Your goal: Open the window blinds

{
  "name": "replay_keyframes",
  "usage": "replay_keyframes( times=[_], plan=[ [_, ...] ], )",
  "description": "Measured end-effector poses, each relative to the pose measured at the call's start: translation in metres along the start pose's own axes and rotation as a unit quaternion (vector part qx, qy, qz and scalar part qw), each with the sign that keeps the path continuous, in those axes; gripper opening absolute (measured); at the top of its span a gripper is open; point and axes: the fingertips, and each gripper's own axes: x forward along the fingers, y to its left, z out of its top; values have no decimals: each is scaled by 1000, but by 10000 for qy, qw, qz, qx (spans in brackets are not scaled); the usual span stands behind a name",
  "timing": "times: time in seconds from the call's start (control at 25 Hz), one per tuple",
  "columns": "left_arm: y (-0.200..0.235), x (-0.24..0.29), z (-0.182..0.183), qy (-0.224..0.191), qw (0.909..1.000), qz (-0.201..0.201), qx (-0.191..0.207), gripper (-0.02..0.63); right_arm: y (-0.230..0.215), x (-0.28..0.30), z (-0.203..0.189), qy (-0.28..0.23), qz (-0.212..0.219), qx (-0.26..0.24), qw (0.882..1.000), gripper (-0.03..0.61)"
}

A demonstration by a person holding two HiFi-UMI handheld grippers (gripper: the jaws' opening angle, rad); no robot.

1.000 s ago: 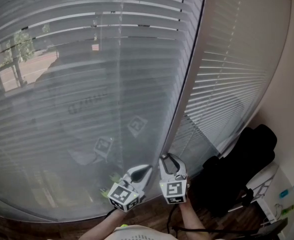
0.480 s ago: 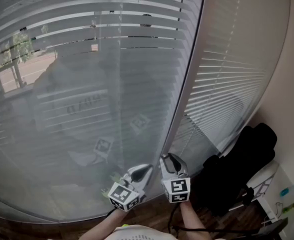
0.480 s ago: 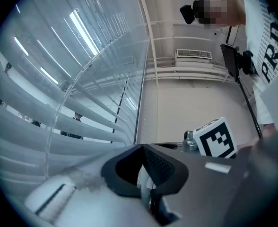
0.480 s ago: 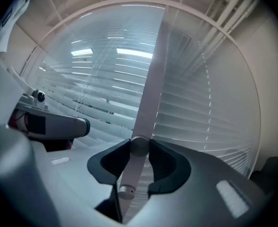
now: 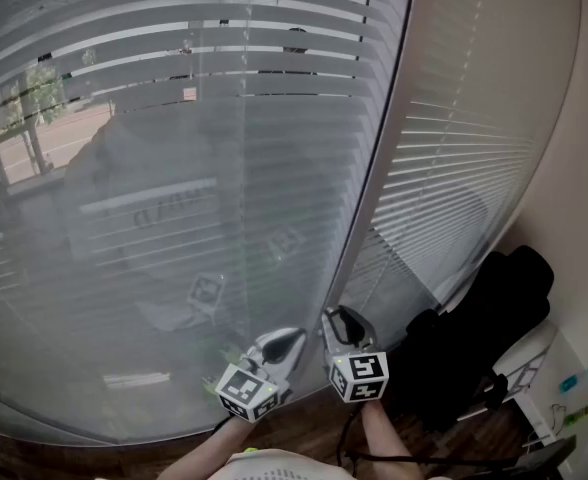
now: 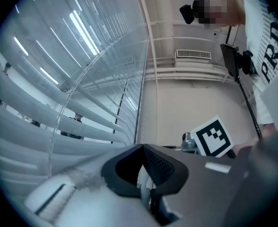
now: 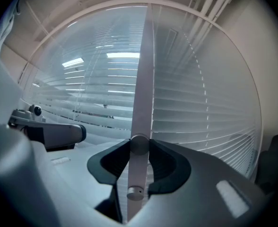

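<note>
- Left gripper (image 5: 296,336): pale grey moulded shell with a small pale rectangular inset; black pads (image 6: 163,167), one with a finely ribbed face.
- Right gripper (image 5: 336,318): matching grey shell with black-lined jaws; a black cable (image 5: 346,433) trails from it.
- Left marker cube (image 5: 246,393) and right marker cube (image 5: 359,376): white faces with black square patterns.
- Person: white shirt (image 6: 271,79) with black lettering; black camera gear (image 6: 234,60) at the chest.

Left blind (image 5: 174,168), left of the window post (image 5: 374,168): fully lowered, grey slats tilted partly open (street shows through the upper gaps). Right blind (image 5: 464,158), right of the post: lowered, white slats nearly closed. Grey wand (image 7: 146,79) hangs upright in front of the post.
</note>
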Motion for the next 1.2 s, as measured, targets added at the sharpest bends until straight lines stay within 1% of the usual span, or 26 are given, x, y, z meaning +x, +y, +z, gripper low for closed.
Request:
replay_keyframes(
  times=[0.24, 0.44, 0.56, 0.64, 0.72, 0.84, 1.0, 1.12, 1.2],
  plan=[
    [0, -1, -1, 15, 10000, -9, -9, -8, -1, 1, -2, -11, 79, 437, 9990, 133],
    [0, -2, 0, 31, 10000, -23, -10, -8, -1, 1, -2, -26, 61, 458, 9989, 133],
    [0, -2, 2, 38, 10000, -9, -7, -8, -1, 1, -2, -63, 92, 312, 9995, 135],
    [0, -2, 1, 43, 10000, -40, -13, -8, -1, 0, -2, -21, 82, -35, 10000, 135],
    [0, -2, 3, 43, 10000, -20, -6, -8, 0, -1, -1, 82, 31, -534, 9985, 135],
    [1, -2, 4, 33, 10000, -4, -5, -8, 5, -5, 4, 110, -38, -1337, 9909, 135],
    [-3, 0, 1, 14, 10000, -75, -9, -8, 11, -6, 13, 58, -63, -2136, 9769, 138],
    [-6, 0, 1, 11, 9999, -100, -18, -8, 14, -4, 11, 215, -100, -2824, 9590, 141],
    [-6, 0, 0, 22, 10000, -90, -18, -8, 15, -3, 9, 278, -136, -3186, 9474, 141]
  ],
)
